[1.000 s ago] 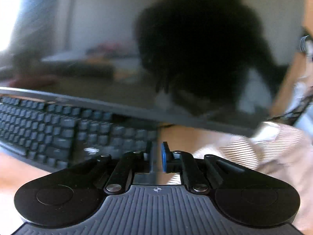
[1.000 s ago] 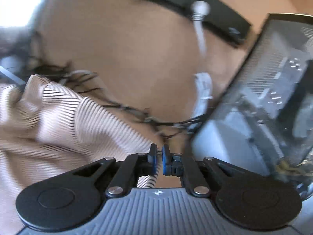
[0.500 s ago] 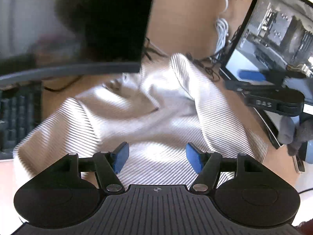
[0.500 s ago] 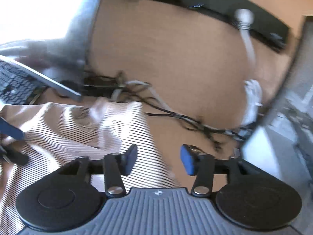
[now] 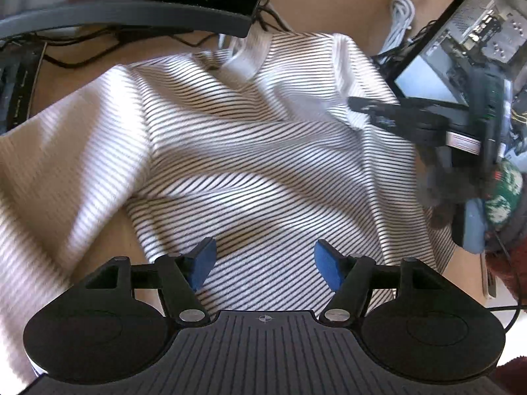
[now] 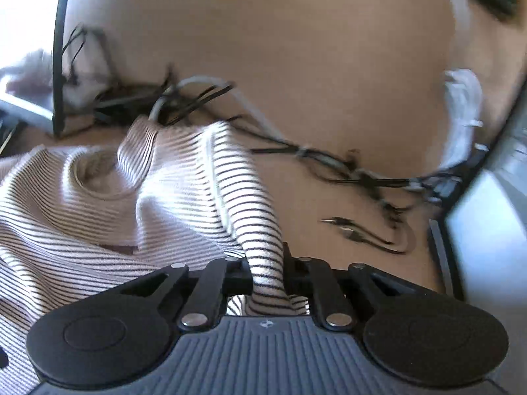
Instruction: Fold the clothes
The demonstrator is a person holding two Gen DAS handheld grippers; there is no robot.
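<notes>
A white shirt with thin dark stripes (image 5: 250, 151) lies rumpled on the wooden desk (image 5: 322, 3). My left gripper (image 5: 265, 265) is open and empty, its blue pads (image 5: 202, 261) hovering over the shirt's near part. My right gripper (image 6: 266, 263) is shut on a fold of the striped shirt (image 6: 260, 230) at its right edge, by the sleeve. In the left wrist view the right gripper (image 5: 395, 117) shows blurred at the shirt's right side.
A dark monitor (image 5: 184, 3) stands at the far left with cables (image 6: 204, 98) behind the shirt. An open computer case (image 5: 461, 49) stands on the right. White cable bundle (image 6: 461, 105) lies at the back right.
My right gripper went from open to shut on the shirt's right edge. My left gripper stayed open and moved in lower over the shirt.
</notes>
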